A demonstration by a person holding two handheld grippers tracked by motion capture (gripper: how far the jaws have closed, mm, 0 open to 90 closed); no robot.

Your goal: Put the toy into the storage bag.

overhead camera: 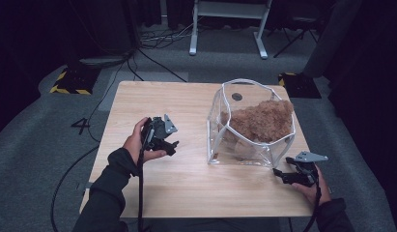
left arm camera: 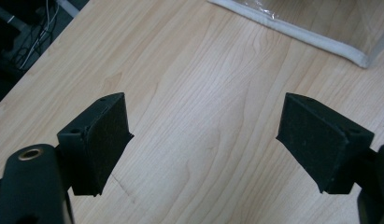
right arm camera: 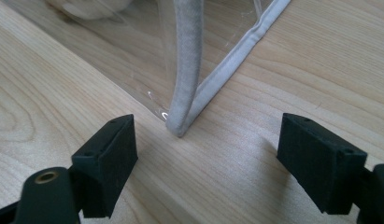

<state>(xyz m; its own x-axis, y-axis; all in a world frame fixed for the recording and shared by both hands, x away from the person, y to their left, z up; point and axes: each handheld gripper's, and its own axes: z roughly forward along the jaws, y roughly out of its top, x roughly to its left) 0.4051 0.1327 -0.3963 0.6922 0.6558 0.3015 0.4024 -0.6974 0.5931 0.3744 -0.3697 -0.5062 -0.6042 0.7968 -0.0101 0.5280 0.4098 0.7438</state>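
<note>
A clear plastic bag (overhead camera: 225,118) with white piping stands on the wooden table (overhead camera: 152,96), holding a brown fluffy plush (overhead camera: 262,121). My left gripper (overhead camera: 173,143) is held over the table's left half, open, a short way left of the bag. In the left gripper view it (left arm camera: 203,140) has bare wood between its jaws and the bag's white bottom edge (left arm camera: 292,32) ahead. My right gripper (overhead camera: 282,175) sits open at the bag's near right corner. In the right gripper view it (right arm camera: 206,156) points at that piped corner (right arm camera: 182,123), a little short of it.
The table's front edge lies just below both hands. Beyond the far edge the grey floor carries cables (overhead camera: 162,36), a white desk frame (overhead camera: 225,24) and yellow-black striped blocks (overhead camera: 73,79). A round dark spot (overhead camera: 237,96) shows on the table through the bag.
</note>
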